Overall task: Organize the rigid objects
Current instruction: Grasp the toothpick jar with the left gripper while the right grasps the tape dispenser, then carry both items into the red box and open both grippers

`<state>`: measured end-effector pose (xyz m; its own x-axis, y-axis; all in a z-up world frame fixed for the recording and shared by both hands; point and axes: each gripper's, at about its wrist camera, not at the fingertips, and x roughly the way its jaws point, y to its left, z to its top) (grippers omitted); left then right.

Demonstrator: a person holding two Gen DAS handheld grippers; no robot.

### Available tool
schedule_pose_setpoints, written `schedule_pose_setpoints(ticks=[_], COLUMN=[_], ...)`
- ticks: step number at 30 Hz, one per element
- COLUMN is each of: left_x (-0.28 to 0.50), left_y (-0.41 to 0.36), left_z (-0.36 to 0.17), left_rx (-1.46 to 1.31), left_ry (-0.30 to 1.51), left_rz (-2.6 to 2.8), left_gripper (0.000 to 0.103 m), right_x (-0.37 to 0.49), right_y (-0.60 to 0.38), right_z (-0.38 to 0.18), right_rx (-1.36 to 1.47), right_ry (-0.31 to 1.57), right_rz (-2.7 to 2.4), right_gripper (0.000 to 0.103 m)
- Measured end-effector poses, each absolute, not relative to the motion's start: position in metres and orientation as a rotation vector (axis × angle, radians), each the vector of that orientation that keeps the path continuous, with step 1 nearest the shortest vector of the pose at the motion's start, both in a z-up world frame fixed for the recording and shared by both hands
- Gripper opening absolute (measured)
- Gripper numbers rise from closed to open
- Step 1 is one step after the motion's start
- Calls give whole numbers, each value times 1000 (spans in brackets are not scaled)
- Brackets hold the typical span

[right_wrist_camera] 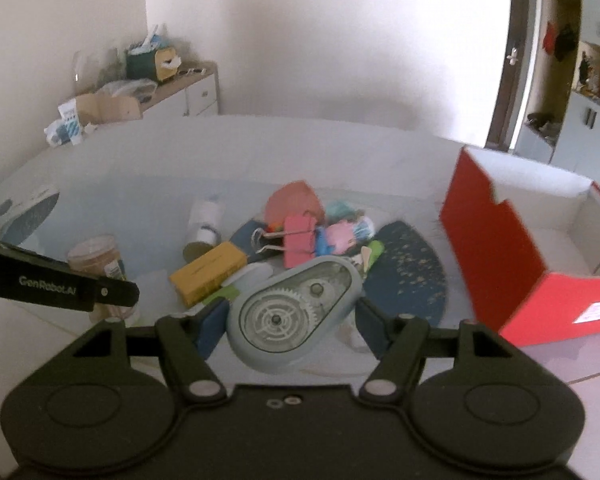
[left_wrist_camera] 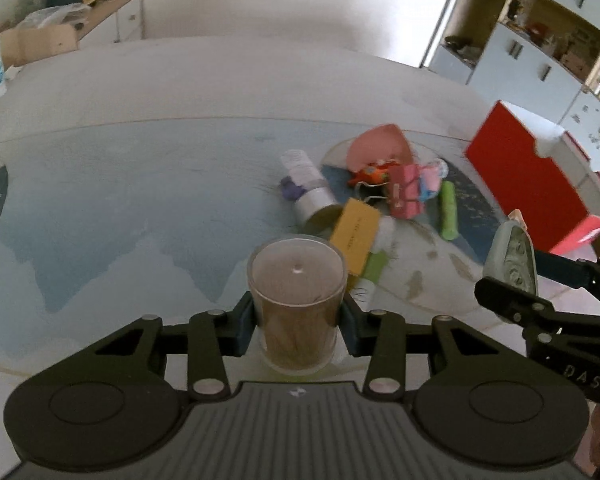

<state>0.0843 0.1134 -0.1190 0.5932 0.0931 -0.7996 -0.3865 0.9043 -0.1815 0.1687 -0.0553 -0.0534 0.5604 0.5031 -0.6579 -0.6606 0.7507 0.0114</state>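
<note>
Toothpick jar clamped upright in left gripper; correction-tape dispenser pinched in right gripper. Smooth plastic may slip; red box well apart.

Background's a wooden-top sideboard at about 10 o'clock piled with clutter, plus white wall cabinets around 2 o'clock.

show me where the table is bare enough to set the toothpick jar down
Bare table lies left of the silver tube. Crowded: the pile around the yellow box and pink clip, up to the red box.
</note>
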Motion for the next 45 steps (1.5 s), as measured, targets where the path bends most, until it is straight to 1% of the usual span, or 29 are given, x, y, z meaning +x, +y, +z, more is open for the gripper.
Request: schedule_pose_setpoints(ticks=[6, 11, 20, 30, 34, 38, 45], left_x=[88, 109, 179, 273, 310, 347, 399], left_y=[94, 70, 13, -70, -98, -120, -132], left_z=[-88, -62, -32, -6, -3, -12, -52], left_rx=[-333, -311, -375, -359, -342, -333, -285], left_ry=[846, 821, 805, 781, 804, 876, 992], left_rz=[216, 144, 39, -27, -45, -64, -33], left_gripper=[42, 42, 42, 42, 42, 42, 42], right_x=[175, 198, 263, 336, 362, 385, 411], right_y=[-85, -117, -188, -236, -252, -253, -246], right_z=[-30, -12, 4, -11, -23, -37, -62], right_rx=[-227, -204, -203, -250, -282, -322, -394], right_ry=[659, 626, 575, 593, 623, 658, 745], right_rz=[687, 671, 634, 625, 649, 672, 710], right_gripper=[68, 68, 68, 69, 68, 68, 68])
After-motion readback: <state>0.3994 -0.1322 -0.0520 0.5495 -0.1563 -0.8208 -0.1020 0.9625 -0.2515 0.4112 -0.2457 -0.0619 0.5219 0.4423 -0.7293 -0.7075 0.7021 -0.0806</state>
